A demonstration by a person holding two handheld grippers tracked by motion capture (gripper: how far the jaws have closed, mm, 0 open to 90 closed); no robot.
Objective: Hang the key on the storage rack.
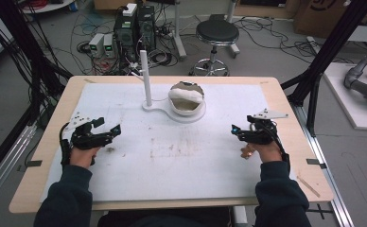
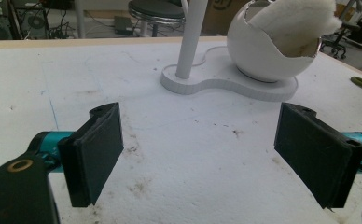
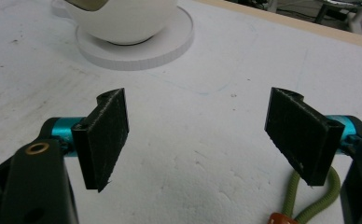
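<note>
Resting both grippers, left gripper [image 1: 109,132] and right gripper [image 1: 238,131], fingers wide and empty; probably reaching for the far bowl [image 1: 187,99] next.

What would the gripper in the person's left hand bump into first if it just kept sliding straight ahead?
Probably the flat white base that carries the upright white post and the round white bowl. The left gripper is open, with bare white mat before that. Depth is hard to judge.
</note>
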